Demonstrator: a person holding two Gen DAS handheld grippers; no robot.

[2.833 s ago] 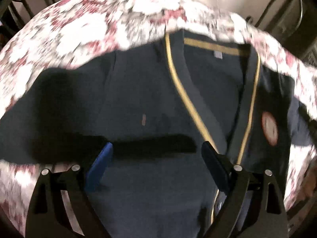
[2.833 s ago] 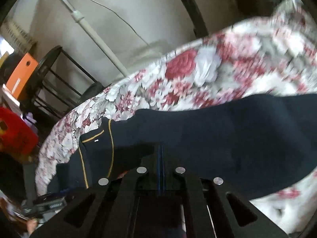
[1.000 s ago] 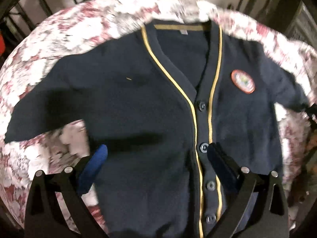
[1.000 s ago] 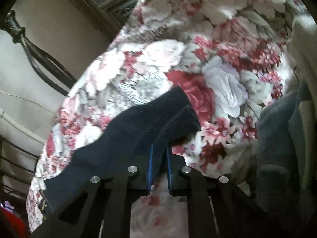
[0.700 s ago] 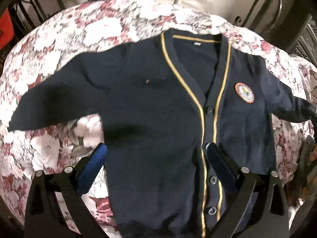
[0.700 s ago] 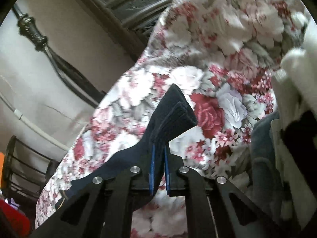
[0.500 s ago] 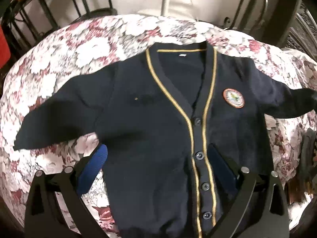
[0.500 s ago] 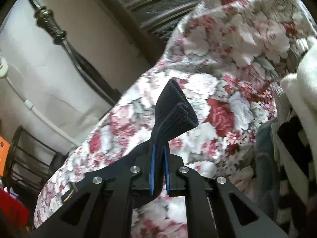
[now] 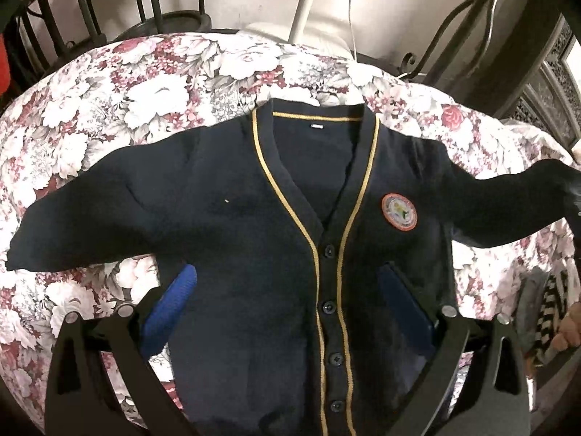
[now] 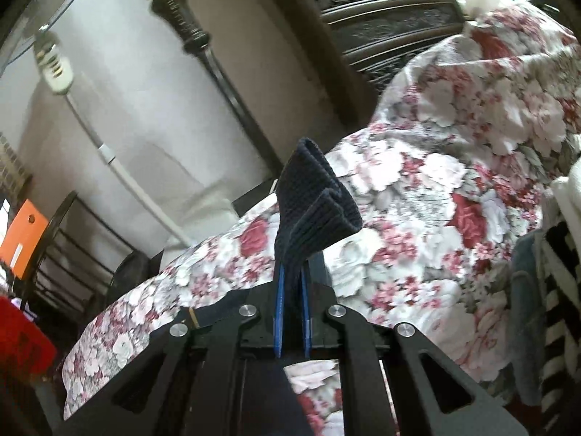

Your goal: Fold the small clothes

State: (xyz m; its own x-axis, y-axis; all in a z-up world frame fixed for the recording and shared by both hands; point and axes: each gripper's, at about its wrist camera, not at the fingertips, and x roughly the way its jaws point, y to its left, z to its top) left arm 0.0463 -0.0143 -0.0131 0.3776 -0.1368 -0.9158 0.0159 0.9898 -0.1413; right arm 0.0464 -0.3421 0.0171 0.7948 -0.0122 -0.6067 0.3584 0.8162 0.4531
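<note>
Cardigan [image 9: 254,254] is soft, limp knit. Right gripper [image 10: 290,312] clamped on the ribbed cuff [image 10: 316,210] (thickest hold); left gripper [image 9: 287,312] wide open, empty.

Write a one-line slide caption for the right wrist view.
Right tool pinches the ribbed cuff of a navy cardigan sleeve, lifted above the floral bedspread.

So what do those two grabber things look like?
Both are black frames shaped like a V, with cut-out holes and round silver bolts. The left gripper has thick bright blue pads on its fingers. The right gripper has thin flat blue pads. No cables or writing show.
</note>
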